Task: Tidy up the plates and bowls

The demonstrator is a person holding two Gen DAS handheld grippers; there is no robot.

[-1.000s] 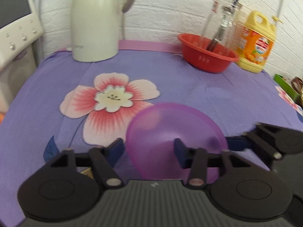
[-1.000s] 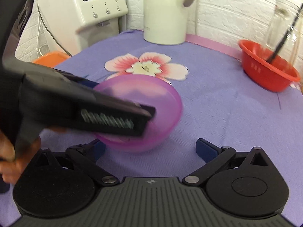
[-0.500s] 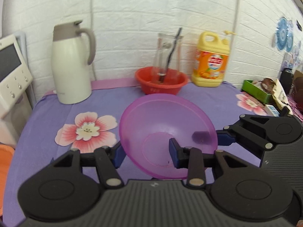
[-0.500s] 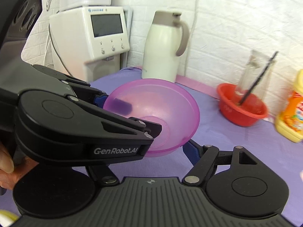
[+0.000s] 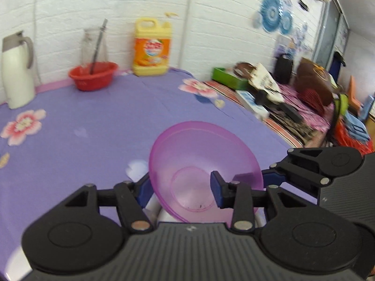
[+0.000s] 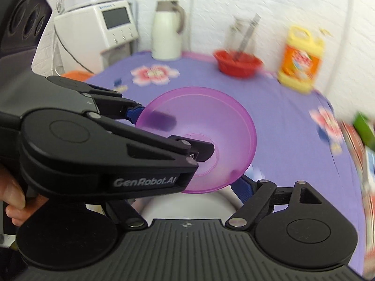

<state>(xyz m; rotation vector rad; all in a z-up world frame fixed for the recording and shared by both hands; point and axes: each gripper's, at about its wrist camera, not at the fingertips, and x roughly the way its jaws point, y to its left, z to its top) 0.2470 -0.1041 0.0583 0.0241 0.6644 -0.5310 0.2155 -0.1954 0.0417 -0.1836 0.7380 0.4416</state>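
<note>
the purple bowl (image 5: 204, 164), down on the purple cloth (image 5: 93, 126) a second ago, is now carried aloft between both tools. the left gripper (image 5: 180, 189) clamps the rim at nine o'clock, its jaws just eased slightly; the right gripper (image 5: 264, 178) pinches it at three. white dishes (image 6: 187, 206) sit underneath at six o'clock — likely where it gets stacked.

The only lettering clear enough to read is "GenRobot.AI", printed in pale letters along the black side of the left tongs (image 6: 204, 151) in the right wrist view. The yellow detergent jug (image 5: 151, 46) at the counter's back edge carries an orange label whose print is too blurred to make out.
</note>
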